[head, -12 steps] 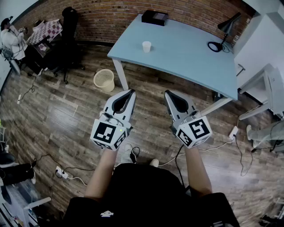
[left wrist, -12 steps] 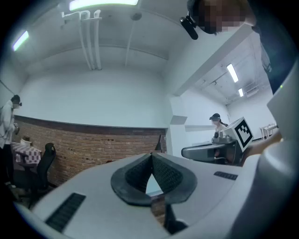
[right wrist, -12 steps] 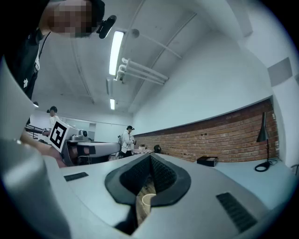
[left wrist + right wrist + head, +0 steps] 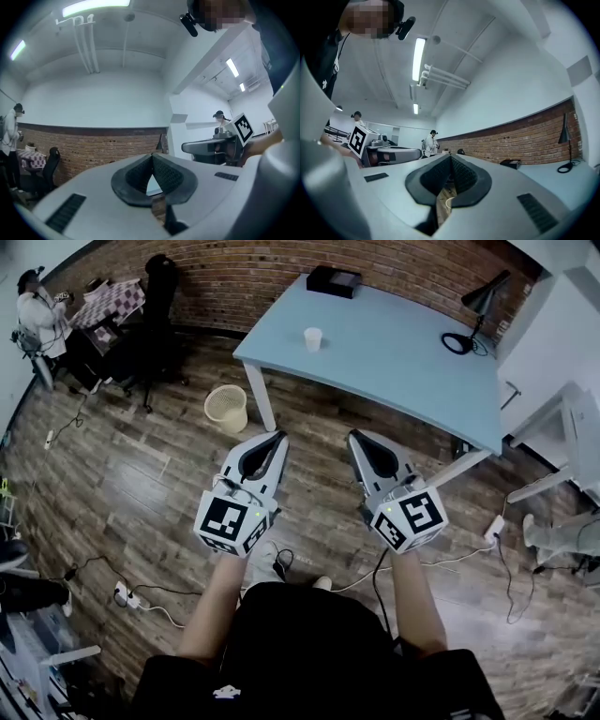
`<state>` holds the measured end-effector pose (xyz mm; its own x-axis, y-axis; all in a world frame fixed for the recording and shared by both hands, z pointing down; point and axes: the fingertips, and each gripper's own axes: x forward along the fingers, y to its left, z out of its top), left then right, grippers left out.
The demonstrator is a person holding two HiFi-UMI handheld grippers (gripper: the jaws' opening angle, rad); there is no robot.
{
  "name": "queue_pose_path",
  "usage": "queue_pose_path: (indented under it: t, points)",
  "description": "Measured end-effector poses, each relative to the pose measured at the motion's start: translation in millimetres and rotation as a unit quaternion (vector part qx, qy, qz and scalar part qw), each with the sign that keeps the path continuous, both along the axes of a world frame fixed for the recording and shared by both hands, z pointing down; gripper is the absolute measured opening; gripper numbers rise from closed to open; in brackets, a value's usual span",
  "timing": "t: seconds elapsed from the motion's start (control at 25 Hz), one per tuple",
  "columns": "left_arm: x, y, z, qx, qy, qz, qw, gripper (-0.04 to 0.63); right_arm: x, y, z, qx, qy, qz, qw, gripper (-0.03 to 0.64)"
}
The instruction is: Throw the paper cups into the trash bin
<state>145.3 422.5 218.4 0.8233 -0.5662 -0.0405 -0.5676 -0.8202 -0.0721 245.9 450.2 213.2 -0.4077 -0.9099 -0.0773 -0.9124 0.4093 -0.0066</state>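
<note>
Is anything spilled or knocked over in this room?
Nothing looks spilled or knocked over. The paper cup stands upright on the blue table, and the trash bin stands upright beside the table. The only messy bit is loose cables trailing across the wooden floor.

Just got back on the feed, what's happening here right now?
A person stands on the wooden floor holding the left gripper and right gripper out in front. Both are shut with nothing between the jaws. A single white paper cup stands upright on the light blue table, untouched and well ahead of both grippers. The cream mesh trash bin sits on the floor beside a table leg. Nothing has been picked up yet.
</note>
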Motion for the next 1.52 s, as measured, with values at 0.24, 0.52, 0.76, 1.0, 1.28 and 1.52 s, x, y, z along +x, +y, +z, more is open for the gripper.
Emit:
queue_pose_path:
  t: [0.24,0.52,0.76,1.0,1.28,1.52]
  points:
    - [-2.3,14.7,11.5,-0.013,0.0,-0.022,0.9997,0.009,6.0,12.7,4.6,-0.002,0.002,-0.008,1.0,0.005]
    - [5.2,11.6,15.3,-0.017,-0.003,-0.027,0.9995,0.009,8.5,5.1,14.4,-0.01,-0.004,-0.016,1.0,0.005]
    - [8.5,-20.7,22.0,-0.02,-0.006,-0.027,0.9994,0.009,3.0,-25.9,18.1,-0.011,0.003,-0.024,1.0,0.005]
    - [20.9,-62.5,24.8,-0.019,-0.007,-0.014,0.9997,0.009,8.0,-71.3,19.7,-0.013,0.011,-0.024,1.0,0.005]
    - [24.2,-120.7,27.9,-0.033,-0.013,-0.008,0.9993,0.009,8.3,-127.6,21.8,-0.029,0.009,-0.019,0.999,0.005]
    - [18.1,-165.9,29.2,-0.052,0.001,0.005,0.9986,0.009,8.6,-175.1,20.3,-0.037,0.007,-0.005,0.999,0.005]
